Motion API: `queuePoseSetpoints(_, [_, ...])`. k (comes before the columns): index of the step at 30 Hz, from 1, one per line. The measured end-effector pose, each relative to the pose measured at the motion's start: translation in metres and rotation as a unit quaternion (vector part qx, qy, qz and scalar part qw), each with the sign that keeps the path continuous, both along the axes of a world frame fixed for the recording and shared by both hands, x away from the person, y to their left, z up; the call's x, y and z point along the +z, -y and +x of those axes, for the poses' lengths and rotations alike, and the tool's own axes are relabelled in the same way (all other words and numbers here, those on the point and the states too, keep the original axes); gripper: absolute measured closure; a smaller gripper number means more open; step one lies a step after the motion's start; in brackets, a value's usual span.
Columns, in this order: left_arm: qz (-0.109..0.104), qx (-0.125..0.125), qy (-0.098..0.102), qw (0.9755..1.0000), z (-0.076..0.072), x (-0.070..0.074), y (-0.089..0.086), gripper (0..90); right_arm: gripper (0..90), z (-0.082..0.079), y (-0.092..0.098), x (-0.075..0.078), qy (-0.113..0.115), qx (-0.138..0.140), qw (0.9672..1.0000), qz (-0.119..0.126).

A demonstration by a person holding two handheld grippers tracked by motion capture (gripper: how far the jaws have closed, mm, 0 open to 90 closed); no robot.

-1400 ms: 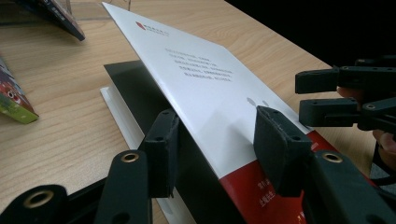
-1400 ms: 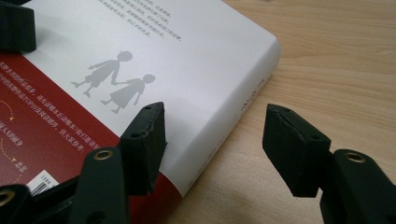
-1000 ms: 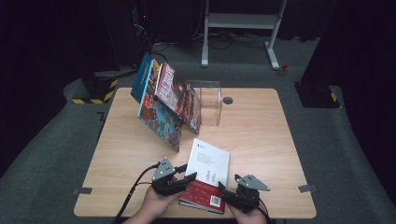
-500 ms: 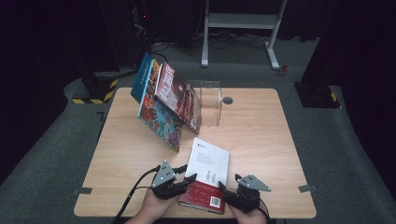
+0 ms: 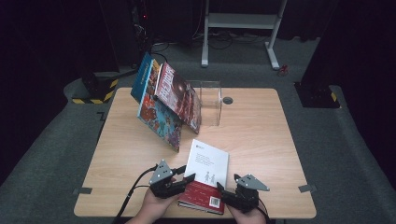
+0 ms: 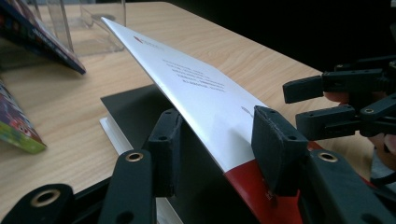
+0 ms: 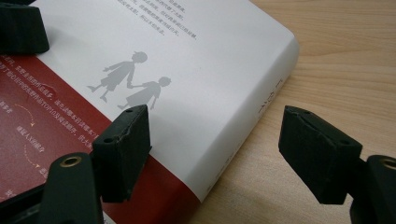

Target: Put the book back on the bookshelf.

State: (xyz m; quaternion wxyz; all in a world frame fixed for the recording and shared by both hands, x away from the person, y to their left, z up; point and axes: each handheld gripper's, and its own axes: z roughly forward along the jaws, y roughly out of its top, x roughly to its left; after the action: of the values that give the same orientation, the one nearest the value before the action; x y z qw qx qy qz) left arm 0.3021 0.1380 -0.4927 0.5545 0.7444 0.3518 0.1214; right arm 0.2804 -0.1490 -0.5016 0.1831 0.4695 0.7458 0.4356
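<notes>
White-and-red paperback book [image 5: 205, 179], that's the thing in play, lying at the near edge of the pale wooden table [image 5: 261, 130] between the two hands, with its back cover (the one with two little grey walking figures) facing up. That cover is lifted on the left side: in the left gripper view it slopes up and away like a ramp, with the dark inner leaf and the white page block exposed beneath it.

Left gripper [image 6: 219, 149] has the cover's free edge between its jaws, one pad under, one over. The lower pad looks to be propping the sheet; whether the upper one really presses I can't quite tell, but the cover is riding on that gripper.

Right gripper [image 7: 229, 154] sits at the spine side, its jaws just now spreading a little wider. One pad hovers over the cover, the other stands off above bare wood beyond the spine. Nothing pinched there, it's let go.

So the step in hand, I'd say, is opening the book from the back. Next move calls for the left hand to swing the cover over toward the spine while the right pins the block down, or the whole book may slide.

Farther back, a row of colourful picture books [image 5: 166, 105] leans against a clear acrylic stand [image 5: 210, 100], well apart from all this.
</notes>
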Motion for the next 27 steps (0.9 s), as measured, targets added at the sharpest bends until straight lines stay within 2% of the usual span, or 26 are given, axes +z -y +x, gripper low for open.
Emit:
queuePoseSetpoints(5, [-0.012, -0.013, -0.028, 0.9994, 0.007, -0.003, -0.005, 54.1, 25.0, 0.001, -0.001, -0.002, -0.004, 0.000, 1.0000, -0.001])
queuePoseSetpoints(8, [-0.013, -0.012, -0.040, 0.9990, 0.009, -0.004, -0.007, 53.7, 25.2, 0.001, -0.001, -0.002, -0.004, -0.001, 1.0000, -0.004])
queuePoseSetpoints(10, [-0.003, -0.004, -0.041, 0.9992, 0.008, -0.005, -0.009, 52.1, 25.2, 0.001, -0.001, -0.002, -0.004, -0.001, 1.0000, -0.007])
queuePoseSetpoints(15, [0.002, -0.002, -0.045, 0.9990, 0.008, -0.004, -0.015, 51.0, 25.5, 0.002, -0.001, -0.003, -0.004, -0.002, 0.9999, -0.010])
queuePoseSetpoints(16, [0.008, 0.005, -0.040, 0.9992, 0.007, -0.003, -0.016, 50.4, 25.6, 0.002, -0.001, -0.003, -0.004, -0.002, 0.9999, -0.010])
queuePoseSetpoints(17, [0.033, 0.026, -0.014, 0.9990, 0.004, -0.001, -0.017, 50.5, 25.6, 0.002, -0.001, -0.002, -0.004, -0.002, 0.9999, -0.010])
queuePoseSetpoints(18, [0.045, 0.033, 0.002, 0.9984, 0.002, 0.001, -0.020, 50.4, 25.6, 0.002, -0.001, -0.002, -0.003, -0.002, 0.9999, -0.010])
queuePoseSetpoints(19, [0.040, 0.034, -0.002, 0.9986, 0.003, 0.003, -0.023, 48.2, 25.7, 0.001, 0.000, -0.002, -0.003, -0.001, 0.9999, -0.011])
queuePoseSetpoints(21, [0.029, 0.033, -0.027, 0.9986, 0.006, 0.002, -0.027, 44.9, 25.7, 0.002, 0.000, -0.002, -0.002, -0.001, 0.9999, -0.010])
queuePoseSetpoints(23, [0.036, 0.034, -0.044, 0.9978, 0.010, -0.003, -0.027, 42.0, 25.7, 0.002, -0.002, -0.003, -0.007, -0.001, 0.9999, -0.011])
queuePoseSetpoints(24, [0.034, 0.030, -0.062, 0.9971, 0.012, -0.006, -0.027, 40.2, 25.7, 0.002, -0.002, -0.003, -0.007, 0.000, 0.9999, -0.012])
queuePoseSetpoints(25, [0.030, 0.024, -0.087, 0.9954, 0.016, -0.010, -0.027, 37.1, 25.7, 0.002, -0.003, -0.003, -0.007, 0.001, 0.9999, -0.013])
queuePoseSetpoints(27, [0.013, 0.017, -0.135, 0.9906, 0.020, -0.019, -0.027, 32.3, 25.7, 0.002, -0.004, -0.003, -0.005, 0.003, 0.9999, -0.015])
